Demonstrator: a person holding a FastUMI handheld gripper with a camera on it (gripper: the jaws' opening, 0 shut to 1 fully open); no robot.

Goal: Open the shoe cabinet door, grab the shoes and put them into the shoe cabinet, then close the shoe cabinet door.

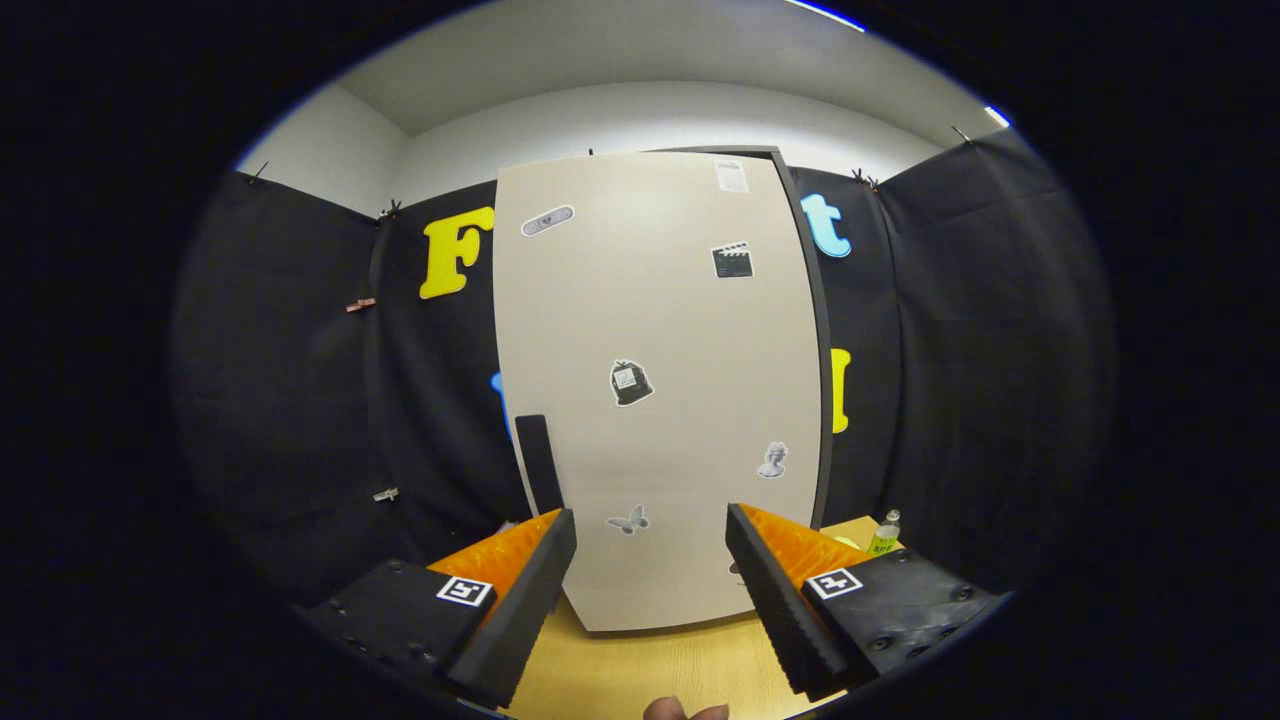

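Observation:
A tall beige shoe cabinet door (660,390) stands straight ahead of my gripper (650,530), covered with several small stickers. The door looks closed against the dark cabinet frame (815,330) along its right side. A dark vertical handle (538,462) sits at the door's lower left edge, just above and beyond my left finger. My gripper is open, its fingers spread wide with nothing between them, and the door's lower part shows through the gap. No shoes are in sight.
The cabinet stands on a light wooden table (640,670). A small green bottle (884,534) stands to the right of the cabinet, beyond my right finger. Black cloth walls close in on both sides. A fingertip (685,710) of a person shows below the gripper.

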